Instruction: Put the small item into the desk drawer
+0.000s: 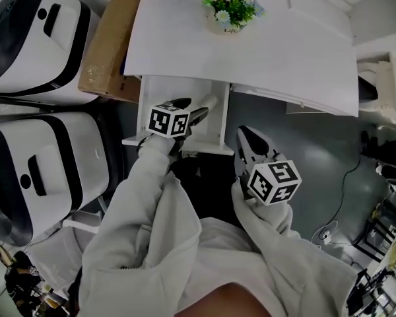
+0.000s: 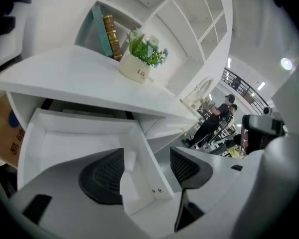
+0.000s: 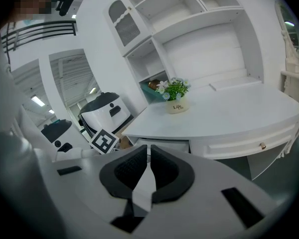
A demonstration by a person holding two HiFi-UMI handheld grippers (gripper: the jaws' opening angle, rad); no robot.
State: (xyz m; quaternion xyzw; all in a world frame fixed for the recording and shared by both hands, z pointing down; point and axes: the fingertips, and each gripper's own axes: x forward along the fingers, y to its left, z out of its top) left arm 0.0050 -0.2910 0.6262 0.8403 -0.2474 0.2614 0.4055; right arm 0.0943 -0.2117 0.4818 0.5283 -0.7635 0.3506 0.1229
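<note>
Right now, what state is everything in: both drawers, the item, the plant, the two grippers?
Drawer: pulled open.
Item: lying in the drawer, not gripped.
Left gripper: open, over the drawer.
Right gripper: shut, empty.
Other drawer: closed.
Plant: upright on the desk.

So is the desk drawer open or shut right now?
Open: the drawer is pulled out from under the desktop, its white inside showing in the head and left gripper views.
</note>
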